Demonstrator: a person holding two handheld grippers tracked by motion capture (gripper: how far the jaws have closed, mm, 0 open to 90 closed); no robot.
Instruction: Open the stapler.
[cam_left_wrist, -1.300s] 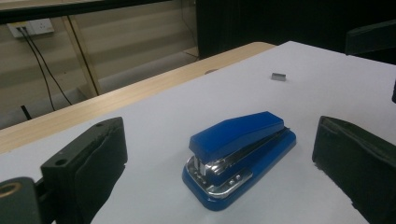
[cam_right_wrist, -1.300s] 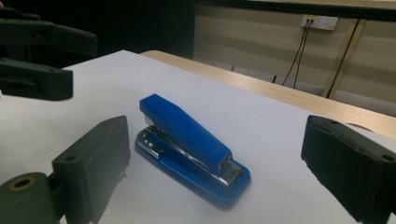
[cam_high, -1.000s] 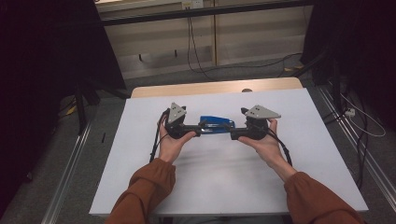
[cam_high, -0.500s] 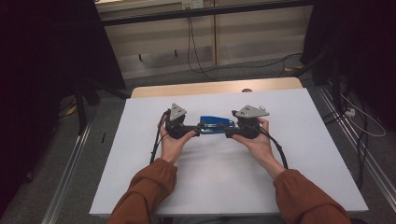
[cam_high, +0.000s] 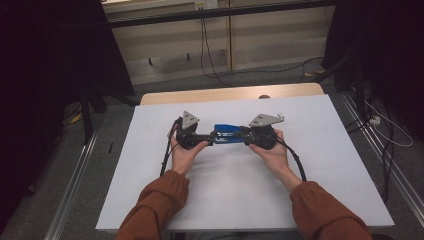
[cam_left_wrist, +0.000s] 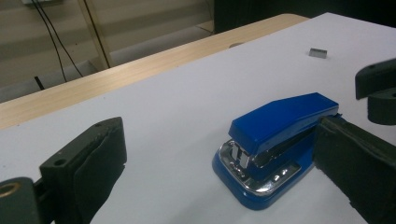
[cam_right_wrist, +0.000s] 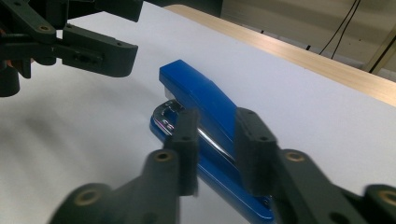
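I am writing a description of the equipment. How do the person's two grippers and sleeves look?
Both sleeves are rust-brown. The left gripper and right gripper are black, each topped by a grey three-cornered plate with small holes. The jaws carry thick black pads and brass-coloured pivot rings. A black cable trails from each.

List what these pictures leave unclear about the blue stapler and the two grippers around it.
- Stapler rear end: right gripper view, hidden behind the right gripper, whose jaws have just been closing on its sides.
- Stapler's far side: left gripper view, covered by the left gripper jaw at the right edge; contact there cannot be told.
- Small grey item: left gripper view, too small to identify.
- Stapler middle: high view, too small, flanked by both grippers.
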